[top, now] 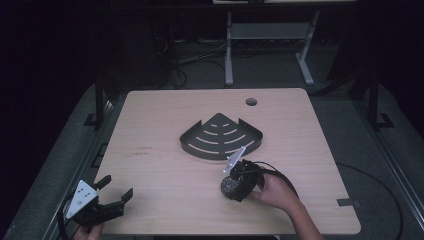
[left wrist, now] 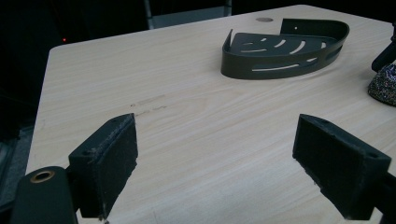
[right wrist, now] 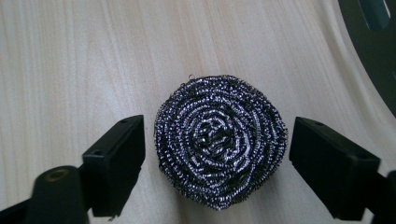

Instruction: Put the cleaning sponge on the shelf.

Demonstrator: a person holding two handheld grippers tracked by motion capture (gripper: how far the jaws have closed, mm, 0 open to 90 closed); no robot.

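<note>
The right gripper points down with its fingers spread wide either side of a steel wool scourer lying on the wooden counter, a narrow gap on each side. The left gripper hovers wide open and empty near the counter's left front corner. Beyond stands a black corner shelf caddy. No lettering is legible; the right gripper view alone reveals the scourer's coiled strands.
</note>
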